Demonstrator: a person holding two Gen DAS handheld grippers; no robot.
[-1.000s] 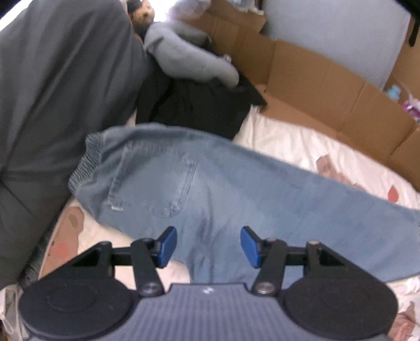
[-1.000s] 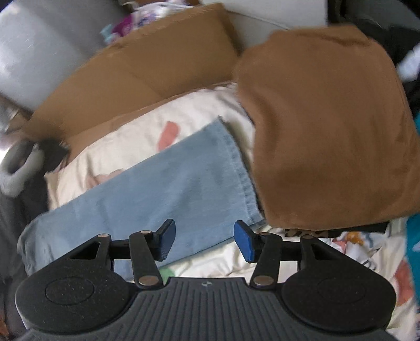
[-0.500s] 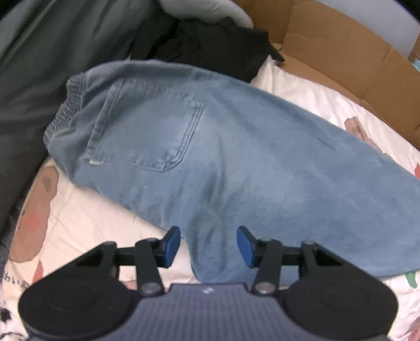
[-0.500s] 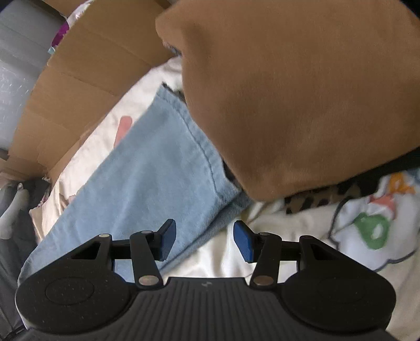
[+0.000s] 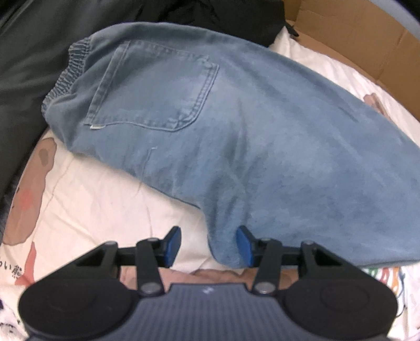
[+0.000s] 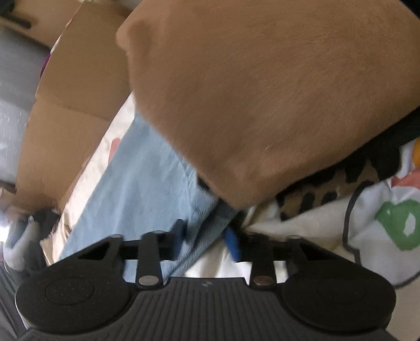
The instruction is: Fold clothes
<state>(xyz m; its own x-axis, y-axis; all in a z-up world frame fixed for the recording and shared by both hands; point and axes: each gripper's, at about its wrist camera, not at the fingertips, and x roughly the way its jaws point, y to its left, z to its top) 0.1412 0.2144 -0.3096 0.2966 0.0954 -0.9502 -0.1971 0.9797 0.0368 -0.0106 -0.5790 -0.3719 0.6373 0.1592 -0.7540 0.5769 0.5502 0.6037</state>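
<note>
**Here, jeans spread on the bed, both grippers at their near edge**

Nearest, the left gripper (image 5: 208, 242) is held wide apart astride the crotch fold of the jeans (image 5: 262, 136). The right gripper (image 6: 206, 240) is likewise spread, the jeans' hem lying between its blurred fingers. The jeans are laid across the printed bedsheet (image 5: 99, 199). Beyond, a brown garment (image 6: 262, 91) overlaps the hem; cardboard (image 5: 354, 34) lines the bed's far edge.

Quick count for you: 1 pair of light blue jeans (image 5: 262, 126), w/ 1 back pocket (image 5: 155, 89) showing. 1 brown cushion (image 6: 262, 91), 1 leopard-print cloth (image 6: 328, 188) under it. 1 printed bedsheet (image 5: 92, 209), 1 cardboard sheet (image 5: 367, 47) behind, 1 black garment (image 5: 223, 15). You've got 2 grippers, left (image 5: 208, 245) and right (image 6: 207, 244).
</note>
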